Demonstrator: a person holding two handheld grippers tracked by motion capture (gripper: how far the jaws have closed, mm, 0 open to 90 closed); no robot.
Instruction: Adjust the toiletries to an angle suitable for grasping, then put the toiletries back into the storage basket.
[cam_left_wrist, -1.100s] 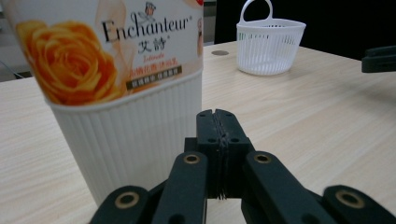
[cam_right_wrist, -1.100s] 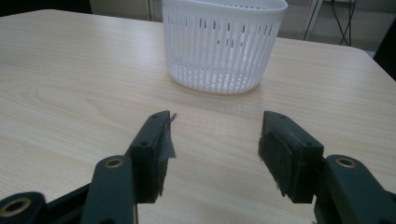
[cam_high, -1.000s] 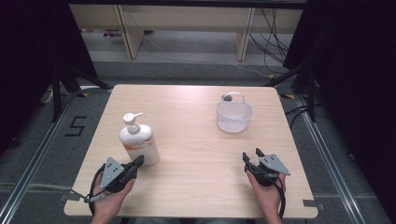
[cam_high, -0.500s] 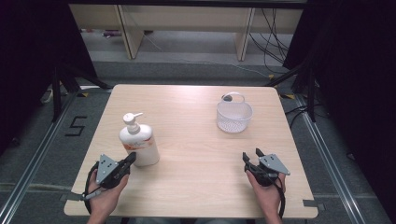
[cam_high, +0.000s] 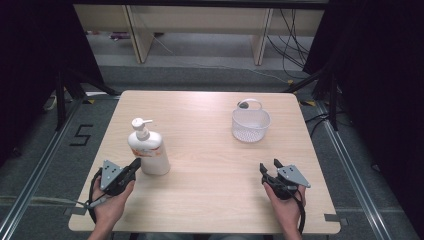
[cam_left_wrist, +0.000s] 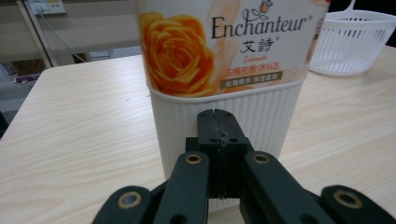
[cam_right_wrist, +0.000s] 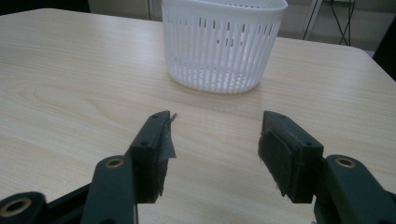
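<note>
Left gripper view puts us nearest the trouble: our left gripper (cam_left_wrist: 218, 122) has its fingers pressed flat together, holding nothing, with the tips just short of or touching the ribbed white base of the lotion bottle (cam_left_wrist: 224, 60); we cannot tell which. We judge that a forward nudge with the fingers closed like this could slide the bottle across the table (cam_left_wrist: 70, 121) or tip it, since it is tall, upright and carries a pump on top. To grasp it, we would first have to draw back and spread the fingers wide, because the body is broad.

In the high view, that left gripper (cam_high: 134, 165) sits at about 8 o'clock on the table, the bottle just beyond it toward 9 o'clock. Our right gripper (cam_high: 270, 167) rests at about 4 o'clock, fingers spread apart and empty. In the right gripper view, the right gripper (cam_right_wrist: 215, 135) points toward the white slotted basket (cam_right_wrist: 223, 44), well apart from it at about 1 o'clock on the table. The basket looks light, so we judge a careless reach could shove it toward the far edge.

Our count: 1 lotion bottle, 1 basket with 1 handle loop, 2 grippers, 1 table.
</note>
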